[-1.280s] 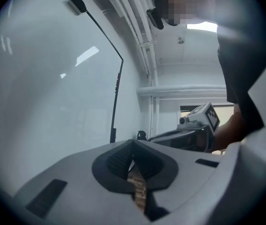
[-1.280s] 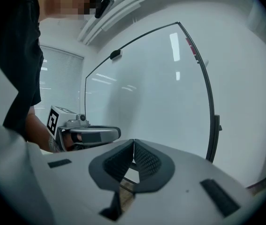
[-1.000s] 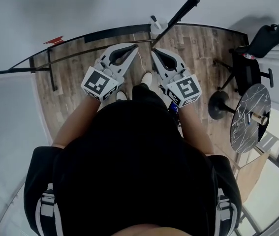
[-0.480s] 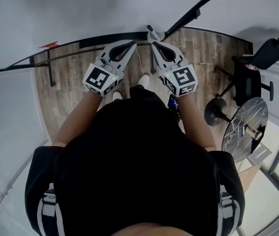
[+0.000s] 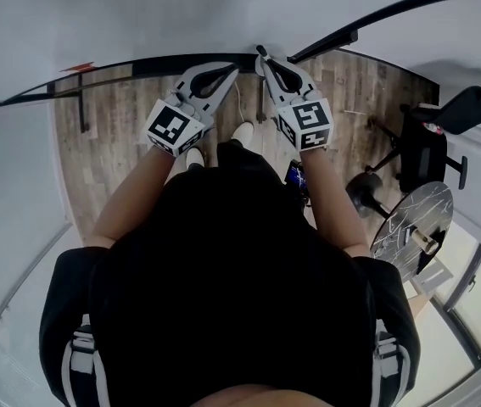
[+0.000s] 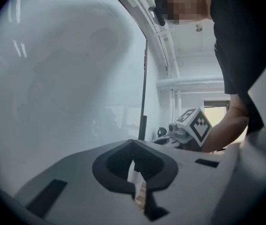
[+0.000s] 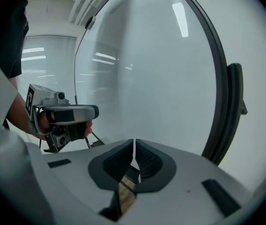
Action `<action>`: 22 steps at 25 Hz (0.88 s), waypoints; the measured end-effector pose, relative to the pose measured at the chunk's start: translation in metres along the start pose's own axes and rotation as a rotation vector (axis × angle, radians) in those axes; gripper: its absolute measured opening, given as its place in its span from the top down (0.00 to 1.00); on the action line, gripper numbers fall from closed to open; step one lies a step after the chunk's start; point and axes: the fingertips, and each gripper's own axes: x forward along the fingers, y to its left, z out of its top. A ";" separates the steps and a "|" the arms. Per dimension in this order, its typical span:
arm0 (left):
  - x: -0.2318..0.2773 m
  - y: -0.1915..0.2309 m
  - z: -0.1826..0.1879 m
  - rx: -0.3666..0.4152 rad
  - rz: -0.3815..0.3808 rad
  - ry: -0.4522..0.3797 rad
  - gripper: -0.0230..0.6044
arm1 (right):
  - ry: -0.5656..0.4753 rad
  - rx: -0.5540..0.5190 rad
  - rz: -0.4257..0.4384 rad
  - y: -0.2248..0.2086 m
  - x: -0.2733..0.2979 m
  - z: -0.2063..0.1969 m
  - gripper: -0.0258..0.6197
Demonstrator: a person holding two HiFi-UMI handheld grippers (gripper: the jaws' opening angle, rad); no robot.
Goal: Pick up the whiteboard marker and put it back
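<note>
Whiteboard dead ahead, with left gripper and right gripper side by side close to its bottom edge. Both are clenched on nothing, probably lining up for a grab. No sign of the whiteboard marker in any of the 3 views.

Grey left gripper, brown floor, black shirt

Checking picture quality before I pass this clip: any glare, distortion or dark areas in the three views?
Head view: fisheye bends the whiteboard's dark edge; the person's black top is one underexposed mass. Left gripper view: black round border, whiteboard pale with hazy reflections. Right gripper view: ceiling-light streaks glare on the whiteboard; its frame bows.
</note>
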 end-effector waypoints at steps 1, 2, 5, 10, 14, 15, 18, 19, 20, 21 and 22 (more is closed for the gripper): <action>0.001 0.001 -0.001 -0.002 -0.001 -0.002 0.96 | 0.005 -0.002 -0.003 -0.002 0.003 -0.002 0.95; 0.002 0.002 -0.001 0.000 -0.001 -0.003 0.96 | 0.010 -0.005 -0.008 -0.004 0.006 -0.004 0.95; 0.005 0.004 -0.005 0.016 0.005 0.000 0.96 | 0.028 -0.016 -0.029 -0.010 0.014 -0.011 0.92; 0.009 0.011 -0.010 0.012 0.020 0.002 0.96 | 0.071 -0.025 -0.050 -0.020 0.029 -0.025 0.91; 0.010 0.014 -0.017 0.003 0.020 0.006 0.96 | 0.109 -0.049 -0.058 -0.023 0.042 -0.037 0.88; 0.010 0.014 -0.018 0.001 0.021 0.008 0.96 | 0.116 -0.052 -0.060 -0.025 0.044 -0.039 0.86; 0.010 0.014 -0.020 -0.003 0.025 0.010 0.96 | 0.135 -0.049 -0.068 -0.029 0.050 -0.045 0.82; 0.009 0.014 -0.020 -0.004 0.026 0.011 0.96 | 0.142 -0.048 -0.072 -0.031 0.052 -0.047 0.82; 0.009 0.014 -0.020 -0.005 0.027 0.012 0.96 | 0.149 -0.049 -0.076 -0.032 0.053 -0.050 0.82; 0.009 0.014 -0.020 -0.006 0.029 0.012 0.96 | 0.156 -0.054 -0.081 -0.033 0.054 -0.052 0.82; 0.008 0.015 -0.020 -0.007 0.031 0.013 0.96 | 0.164 -0.063 -0.084 -0.034 0.056 -0.054 0.81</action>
